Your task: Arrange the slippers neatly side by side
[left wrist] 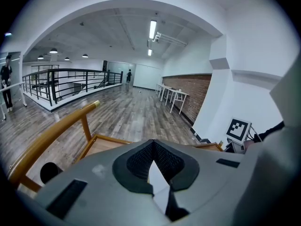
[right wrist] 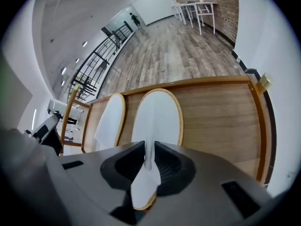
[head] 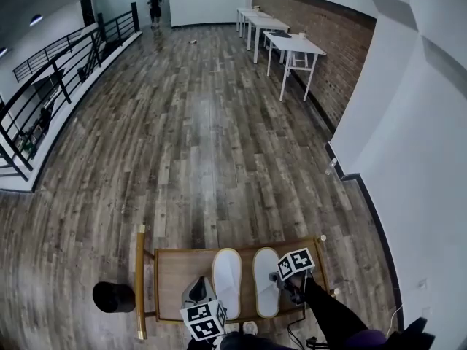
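1. While the right gripper stays out of the way of nothing yet, its jaws are clamped on white fabric at the near end of the right slipper. That slipper lies flat on the wooden tray, just beside the left slipper.
2. The left gripper hovers off the left slipper's outer side, with its jaws closed tip to tip and apparently nothing pinched.
3. The step in hand looks like the final alignment, since the pair already lies nearly parallel.
4. The next move calls for a slight nudge to even the gap. The jaws should then ease open without dragging the thin fabric.
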`<move>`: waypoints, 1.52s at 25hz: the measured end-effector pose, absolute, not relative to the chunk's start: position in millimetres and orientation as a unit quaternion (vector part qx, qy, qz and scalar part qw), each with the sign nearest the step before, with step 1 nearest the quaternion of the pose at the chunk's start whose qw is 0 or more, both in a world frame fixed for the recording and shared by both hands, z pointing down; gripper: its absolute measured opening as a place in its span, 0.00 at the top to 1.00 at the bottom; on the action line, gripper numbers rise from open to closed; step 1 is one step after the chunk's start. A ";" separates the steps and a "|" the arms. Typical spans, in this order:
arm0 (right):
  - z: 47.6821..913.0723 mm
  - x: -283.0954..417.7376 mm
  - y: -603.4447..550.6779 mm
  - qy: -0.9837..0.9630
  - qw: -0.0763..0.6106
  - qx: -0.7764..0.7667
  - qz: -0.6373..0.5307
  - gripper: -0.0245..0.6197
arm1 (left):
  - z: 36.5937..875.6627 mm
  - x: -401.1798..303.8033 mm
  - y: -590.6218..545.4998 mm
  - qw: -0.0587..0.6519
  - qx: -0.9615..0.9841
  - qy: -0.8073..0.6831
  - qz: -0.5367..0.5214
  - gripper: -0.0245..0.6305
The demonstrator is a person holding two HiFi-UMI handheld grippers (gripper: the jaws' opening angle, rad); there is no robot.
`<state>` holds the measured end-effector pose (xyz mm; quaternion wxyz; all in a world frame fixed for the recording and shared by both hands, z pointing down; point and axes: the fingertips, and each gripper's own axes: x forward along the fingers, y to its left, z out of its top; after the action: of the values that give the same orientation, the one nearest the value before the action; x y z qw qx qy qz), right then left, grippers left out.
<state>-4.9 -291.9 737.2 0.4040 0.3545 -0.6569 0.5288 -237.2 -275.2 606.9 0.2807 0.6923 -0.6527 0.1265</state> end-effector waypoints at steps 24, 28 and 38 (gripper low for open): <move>736.4 -50.0 -303.0 -0.651 0.407 0.344 0.540 0.93 | 610.7 -258.7 -272.0 0.285 0.678 -0.667 0.122 0.96; 738.2 -54.3 -301.7 -0.658 0.414 0.338 0.531 0.93 | 612.8 -255.8 -273.1 0.285 0.682 -0.663 0.122 0.96; 739.1 -58.3 -300.9 -0.667 0.411 0.325 0.530 0.93 | 612.8 -255.1 -275.7 0.285 0.684 -0.659 0.125 0.96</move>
<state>-58.3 -300.9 739.1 0.4110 0.3253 -0.6667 0.5299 -255.1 -275.7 612.8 0.2853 0.6845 -0.6592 0.1248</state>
